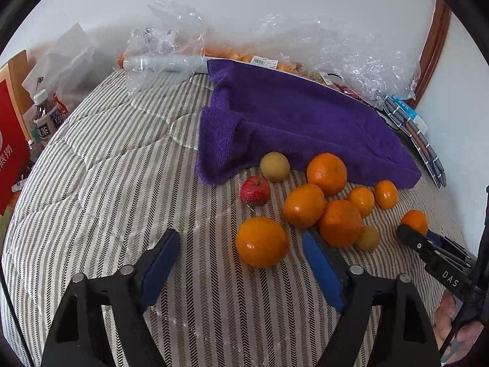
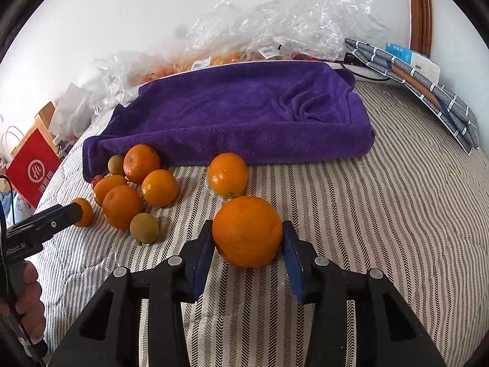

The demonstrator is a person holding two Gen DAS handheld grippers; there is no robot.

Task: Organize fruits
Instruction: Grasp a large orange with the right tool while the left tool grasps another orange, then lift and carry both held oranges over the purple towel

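Observation:
Several oranges lie on the striped bedcover in front of a purple towel [image 1: 305, 116], with a red apple [image 1: 255, 190] and a yellow-green fruit [image 1: 274, 166] beside them. My left gripper [image 1: 241, 260] is open, its fingers either side of a large orange [image 1: 262, 241] without touching it. My right gripper [image 2: 248, 244] is shut on another large orange [image 2: 247, 231], low over the cover; this orange also shows in the left wrist view [image 1: 414, 221]. A single orange [image 2: 227, 175] lies just beyond it. A cluster of oranges [image 2: 137, 183] and a greenish fruit [image 2: 144, 227] lie to its left.
Clear plastic bags [image 1: 321, 46] with more fruit lie behind the towel. A folded grey cloth and blue box [image 2: 428, 76] sit at the right. A red paper bag [image 1: 9, 140] and a drink bottle [image 1: 42, 116] stand off the bed's left edge.

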